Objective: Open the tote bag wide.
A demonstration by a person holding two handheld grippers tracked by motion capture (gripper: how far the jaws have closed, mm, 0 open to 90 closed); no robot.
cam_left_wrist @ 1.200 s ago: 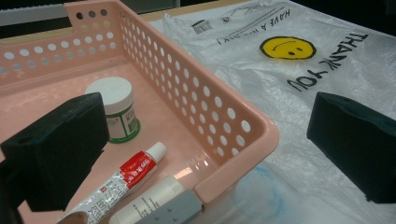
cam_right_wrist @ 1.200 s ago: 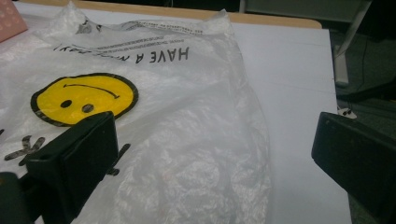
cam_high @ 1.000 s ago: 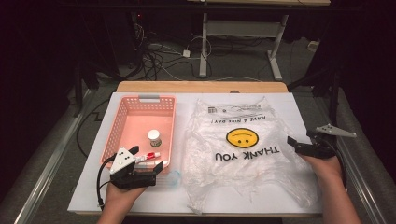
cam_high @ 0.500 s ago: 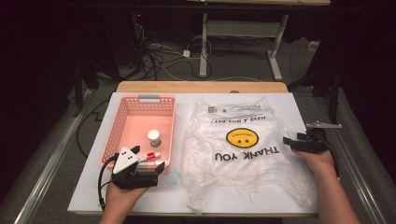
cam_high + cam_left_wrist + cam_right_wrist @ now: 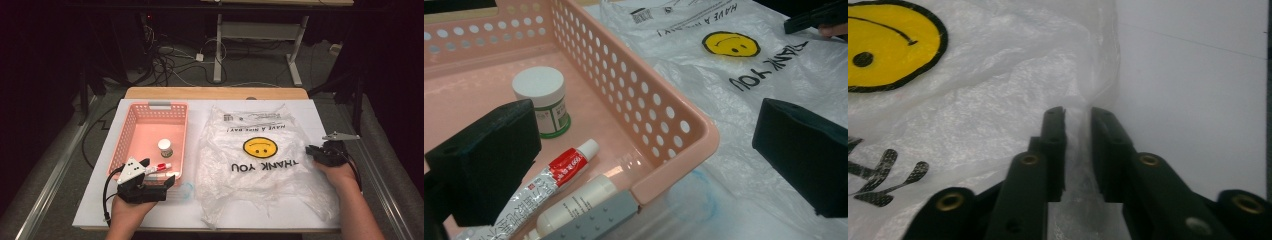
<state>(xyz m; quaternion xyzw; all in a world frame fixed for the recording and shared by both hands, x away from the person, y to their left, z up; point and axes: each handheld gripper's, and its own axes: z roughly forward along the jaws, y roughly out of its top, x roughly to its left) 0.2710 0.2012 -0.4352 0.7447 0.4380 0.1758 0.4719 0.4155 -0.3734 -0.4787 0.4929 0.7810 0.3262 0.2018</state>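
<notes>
Plastic bag (image 5: 260,170) edge is pinched between the just-closing right claw (image 5: 1078,120); the left claw (image 5: 644,165) is held open beside the pink basket (image 5: 664,130).

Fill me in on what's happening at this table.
A person works with a gripper in each hand. The right gripper has just been closing on the right edge of the clear plastic bag, the one with the smiley face lying flat on the white table, and a fold of it sits between the jaws. The left gripper waits open at the near corner of the pink basket, which holds a small jar and a tube.
</notes>
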